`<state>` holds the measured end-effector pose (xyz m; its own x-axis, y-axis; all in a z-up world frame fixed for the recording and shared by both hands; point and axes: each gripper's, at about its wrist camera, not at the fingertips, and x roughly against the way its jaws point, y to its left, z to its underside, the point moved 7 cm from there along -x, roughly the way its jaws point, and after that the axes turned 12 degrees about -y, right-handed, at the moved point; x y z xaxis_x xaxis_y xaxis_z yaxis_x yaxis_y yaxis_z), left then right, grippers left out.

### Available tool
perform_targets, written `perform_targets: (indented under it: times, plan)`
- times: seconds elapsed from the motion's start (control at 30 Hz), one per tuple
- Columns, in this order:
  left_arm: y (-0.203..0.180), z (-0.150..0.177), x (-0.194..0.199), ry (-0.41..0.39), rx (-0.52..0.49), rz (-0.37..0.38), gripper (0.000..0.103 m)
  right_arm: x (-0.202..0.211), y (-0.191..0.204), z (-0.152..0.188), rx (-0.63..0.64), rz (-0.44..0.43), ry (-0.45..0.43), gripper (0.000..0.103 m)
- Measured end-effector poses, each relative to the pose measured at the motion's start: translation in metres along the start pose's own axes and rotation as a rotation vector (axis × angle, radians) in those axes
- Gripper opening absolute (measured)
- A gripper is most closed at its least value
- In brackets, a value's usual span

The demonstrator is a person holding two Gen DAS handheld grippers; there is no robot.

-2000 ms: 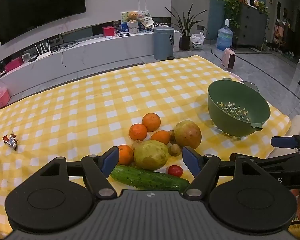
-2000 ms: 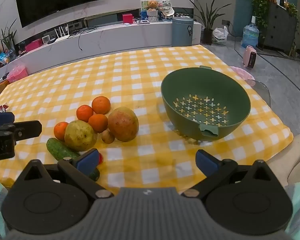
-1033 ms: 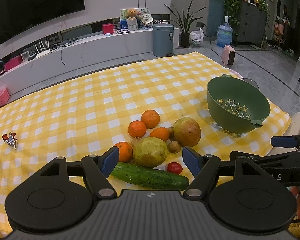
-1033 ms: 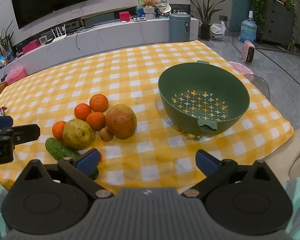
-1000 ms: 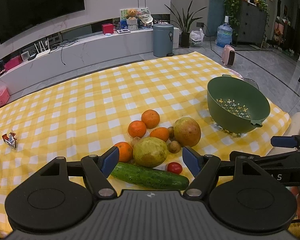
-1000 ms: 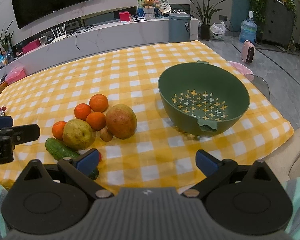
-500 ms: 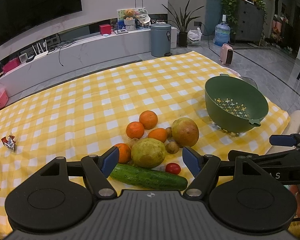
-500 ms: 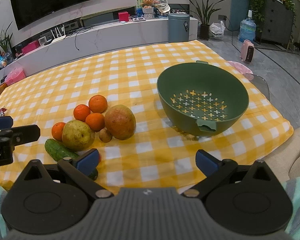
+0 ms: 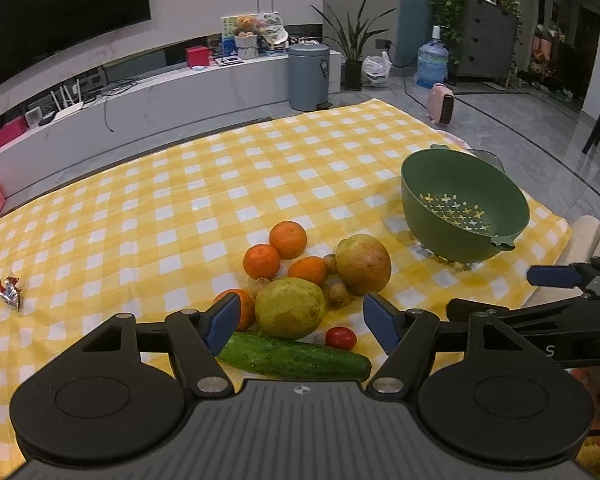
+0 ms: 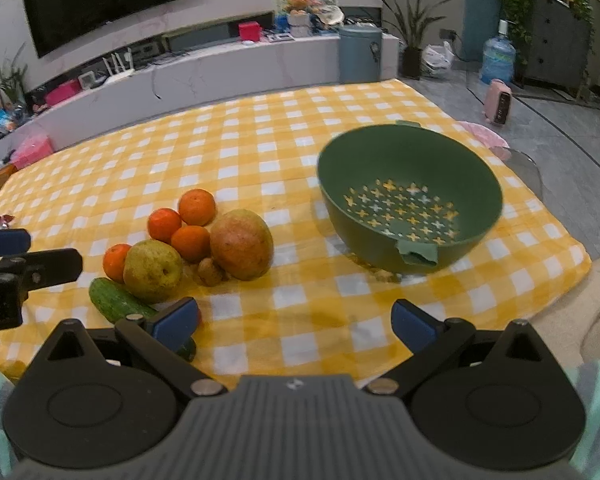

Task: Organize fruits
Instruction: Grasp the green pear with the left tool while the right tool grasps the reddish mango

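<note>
Both the left gripper (image 9: 302, 316) and right gripper (image 10: 294, 322) hover spread apart and empty near the clustered fruit pile (image 9: 300, 276) beside the colander (image 10: 410, 200), where a careless grab could send neighbours rolling

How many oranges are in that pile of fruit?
4. One at the back, one to its left, one in the middle beside the mango, and one at the front left, partly hidden by the left gripper's finger. None seem hidden.
</note>
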<state>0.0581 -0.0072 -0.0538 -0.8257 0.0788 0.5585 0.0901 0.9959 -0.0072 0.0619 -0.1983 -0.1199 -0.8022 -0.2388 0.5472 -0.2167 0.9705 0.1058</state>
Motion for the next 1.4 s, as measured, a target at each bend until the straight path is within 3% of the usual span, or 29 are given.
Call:
perform_targets:
  times: [0.1,0.2,0.43,0.47,0.53,0.6,0.9,1.1,1.4]
  plan:
    - [0.002,-0.001,-0.001,0.005,-0.005,0.012,0.079,0.000,0.005,-0.003,0.018,-0.058,-0.070,0.099]
    - [0.011,-0.002,-0.007,0.008,-0.026,-0.023,0.079,-0.006,0.012,-0.006,0.044,-0.095,-0.089,0.098]
    - [0.020,0.002,-0.029,0.031,0.040,0.027,0.068,-0.035,0.022,-0.003,0.043,-0.157,-0.030,0.071]
    - [0.021,0.003,-0.032,0.027,0.033,0.028,0.068,-0.041,0.022,-0.002,0.045,-0.156,-0.019,0.069]
    - [0.019,0.007,-0.037,0.033,0.014,0.038,0.068,-0.051,0.020,0.000,0.035,-0.167,0.009,0.053]
    - [0.018,0.011,-0.045,0.035,-0.021,0.040,0.068,-0.062,0.017,0.002,-0.006,-0.187,0.045,0.050]
    - [0.012,0.026,-0.081,0.100,-0.092,0.031,0.076,-0.095,0.019,0.000,-0.059,-0.250,0.082,0.054]
    - [0.017,0.034,-0.099,0.127,-0.103,0.004,0.081,-0.118,0.019,-0.002,-0.095,-0.235,0.091,0.058]
    - [0.017,0.040,-0.116,0.160,-0.081,0.016,0.081,-0.140,0.020,0.000,-0.136,-0.229,0.108,0.064]
